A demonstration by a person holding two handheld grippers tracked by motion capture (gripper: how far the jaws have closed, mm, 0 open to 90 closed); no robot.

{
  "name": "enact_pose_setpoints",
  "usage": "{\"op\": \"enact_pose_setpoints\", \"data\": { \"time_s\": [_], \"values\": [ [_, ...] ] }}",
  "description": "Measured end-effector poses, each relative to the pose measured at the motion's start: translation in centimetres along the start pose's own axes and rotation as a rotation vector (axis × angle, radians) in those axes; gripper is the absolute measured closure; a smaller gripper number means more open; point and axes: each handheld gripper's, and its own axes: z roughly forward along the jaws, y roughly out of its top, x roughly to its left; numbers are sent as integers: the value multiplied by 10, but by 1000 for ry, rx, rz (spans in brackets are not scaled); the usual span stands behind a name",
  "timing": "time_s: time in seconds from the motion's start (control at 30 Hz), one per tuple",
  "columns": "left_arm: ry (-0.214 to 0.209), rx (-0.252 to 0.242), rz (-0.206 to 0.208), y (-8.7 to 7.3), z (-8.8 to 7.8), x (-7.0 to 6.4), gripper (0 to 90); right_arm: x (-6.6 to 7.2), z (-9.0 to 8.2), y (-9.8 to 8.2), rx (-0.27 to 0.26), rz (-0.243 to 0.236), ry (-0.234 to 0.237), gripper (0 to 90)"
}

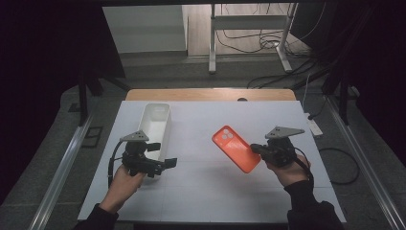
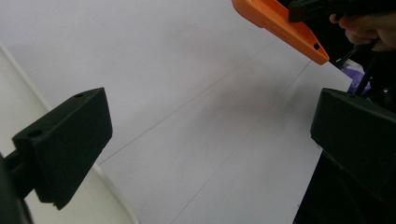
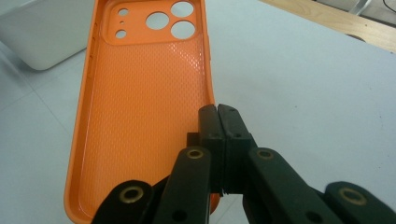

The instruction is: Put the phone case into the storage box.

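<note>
White bin at bench left, long side running away from person. Left gripper just beside bin's near end, jaws wide apart, nothing between. Bare white bench stretches through middle, plenty of room. Orange phone case held above bench right of centre, tilted, camera holes at far end. Right gripper clamped together on case's near right edge. Bench right edge near.
</note>
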Motion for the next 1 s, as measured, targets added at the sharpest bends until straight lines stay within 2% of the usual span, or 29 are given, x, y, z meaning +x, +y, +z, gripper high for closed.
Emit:
{"op": "enact_pose_setpoints", "data": {
  "time_s": [0.47,1.0],
  "values": [
    [-55,17,-9,11,18,-2,0,8,2,5,-25,-6,4,893],
    [-125,13,-51,23,39,-6,0,21,3,11,-49,-35,3,893]
  ]
}}
